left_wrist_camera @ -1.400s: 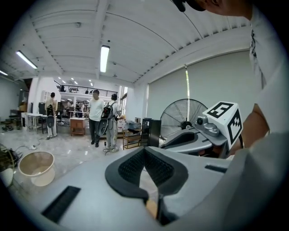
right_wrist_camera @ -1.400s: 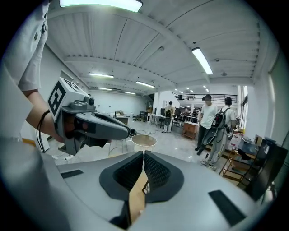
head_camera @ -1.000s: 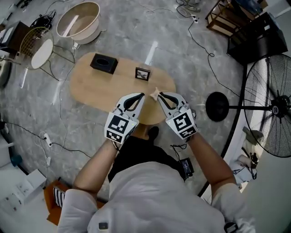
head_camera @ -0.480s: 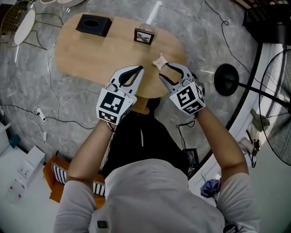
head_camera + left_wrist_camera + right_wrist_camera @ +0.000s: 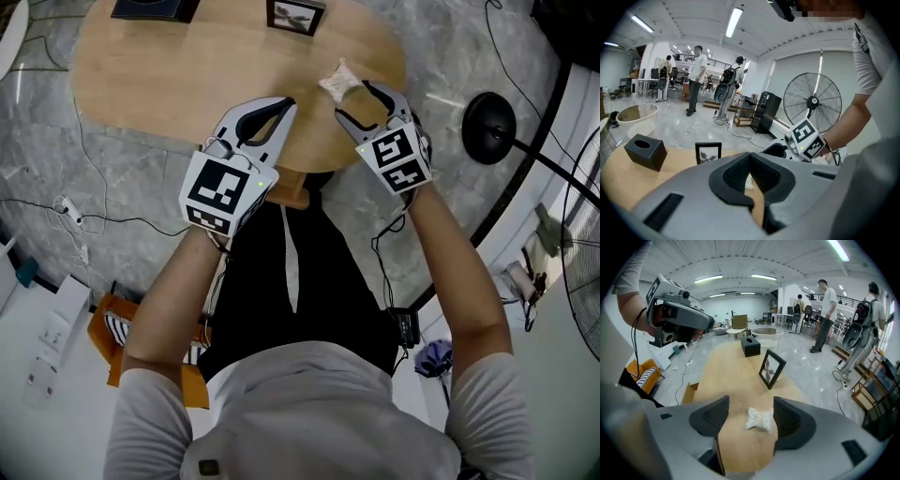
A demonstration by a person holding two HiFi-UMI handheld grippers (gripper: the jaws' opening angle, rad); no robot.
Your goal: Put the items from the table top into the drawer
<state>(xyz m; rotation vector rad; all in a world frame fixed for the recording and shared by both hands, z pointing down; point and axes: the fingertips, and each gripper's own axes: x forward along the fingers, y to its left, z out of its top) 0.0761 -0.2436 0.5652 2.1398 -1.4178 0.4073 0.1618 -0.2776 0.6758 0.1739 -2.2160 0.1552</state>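
Woven white cushion [image 5: 338, 82] lies near the right end of the oval wooden desk [image 5: 187, 84] in the head view, at the tips of the right gripper [image 5: 352, 99], whose fingers are opening. The left gripper [image 5: 287, 103] hovers just beside it over the desk's near edge, fingers pressed together. A picture frame [image 5: 295, 16] and a black tissue box [image 5: 150, 7] stand along the far edge, well apart from the cushion.

In the left gripper view the fingertips meet with nothing pinched. The frame stands upright beyond them, and the box sits to its left.

In the right gripper view the cushion rests flat on the wood between the spread fingers — close to the right-hand pad, though contact cannot be told. The frame stands beyond it, and the box farther still.
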